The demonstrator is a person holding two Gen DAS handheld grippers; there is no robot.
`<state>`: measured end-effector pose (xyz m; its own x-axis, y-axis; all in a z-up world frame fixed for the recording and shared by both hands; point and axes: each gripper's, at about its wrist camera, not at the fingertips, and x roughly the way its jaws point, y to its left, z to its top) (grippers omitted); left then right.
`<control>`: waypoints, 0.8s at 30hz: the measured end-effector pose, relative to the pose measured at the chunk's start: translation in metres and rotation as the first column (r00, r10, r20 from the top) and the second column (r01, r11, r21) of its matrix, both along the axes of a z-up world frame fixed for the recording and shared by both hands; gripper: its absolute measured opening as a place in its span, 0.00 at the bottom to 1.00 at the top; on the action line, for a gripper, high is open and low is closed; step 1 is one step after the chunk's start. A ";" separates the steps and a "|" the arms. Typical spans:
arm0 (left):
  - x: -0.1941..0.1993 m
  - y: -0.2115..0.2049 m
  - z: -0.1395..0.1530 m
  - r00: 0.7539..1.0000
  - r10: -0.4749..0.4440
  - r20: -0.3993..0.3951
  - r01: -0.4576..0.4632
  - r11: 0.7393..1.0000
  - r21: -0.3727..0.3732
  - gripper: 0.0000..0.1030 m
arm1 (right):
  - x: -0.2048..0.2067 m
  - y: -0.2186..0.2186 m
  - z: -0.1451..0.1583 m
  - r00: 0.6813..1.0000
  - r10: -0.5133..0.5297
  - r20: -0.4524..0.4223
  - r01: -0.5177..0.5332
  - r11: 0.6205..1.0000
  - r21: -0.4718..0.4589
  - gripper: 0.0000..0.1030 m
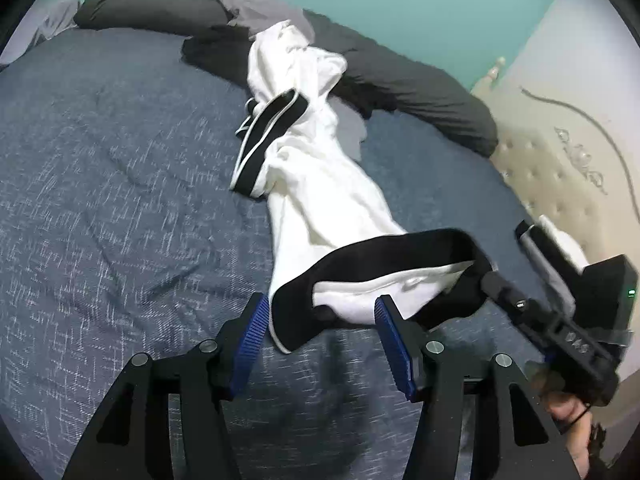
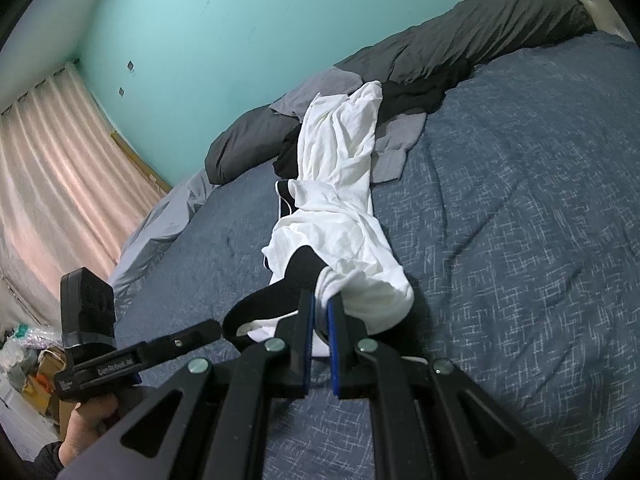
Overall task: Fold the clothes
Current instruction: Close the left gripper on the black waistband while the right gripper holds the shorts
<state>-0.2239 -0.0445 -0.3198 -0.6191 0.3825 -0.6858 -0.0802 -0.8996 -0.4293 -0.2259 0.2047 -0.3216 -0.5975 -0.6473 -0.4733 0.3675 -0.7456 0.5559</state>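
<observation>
Left gripper jaws apart around garment, right gripper jaws clamping it

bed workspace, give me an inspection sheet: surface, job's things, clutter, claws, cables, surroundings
surface: blue quilted bedspread, rumpled.
job's things: white garment with black trim, bunched lengthwise, unfolded.
clutter: dark grey duvet and grey cloth heaped along the far side.
claws: left claw open astride the black hem; right claw shut on the garment's white edge.
cables: nothing seen.
surroundings: turquoise wall, pink curtain, cream tufted headboard, boxes on the floor.
</observation>
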 end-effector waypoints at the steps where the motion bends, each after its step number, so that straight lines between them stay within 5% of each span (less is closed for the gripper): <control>1: -0.001 -0.001 -0.002 1.000 0.004 0.008 -0.004 1.000 0.002 0.57 | 0.000 0.000 0.000 1.000 0.001 -0.002 -0.001 1.000 0.001 0.06; 7: -0.007 -0.009 -0.010 0.999 0.039 0.018 -0.040 0.999 0.004 0.53 | -0.001 0.002 0.000 1.000 -0.003 0.000 0.003 1.000 -0.004 0.06; 12: -0.014 -0.006 -0.017 0.999 0.024 0.034 -0.025 1.000 0.011 0.22 | -0.001 0.001 0.000 1.000 0.004 0.000 -0.004 1.000 -0.001 0.06; 24: -0.011 -0.005 -0.017 1.000 -0.002 0.009 0.002 1.000 -0.010 0.05 | -0.002 0.004 0.000 1.000 0.002 0.003 -0.002 1.000 -0.009 0.06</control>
<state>-0.2349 -0.0498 -0.3368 -0.6124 0.3767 -0.6951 -0.0778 -0.9037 -0.4211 -0.2280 0.2089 -0.3215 -0.5946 -0.6529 -0.4692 0.3669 -0.7397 0.5642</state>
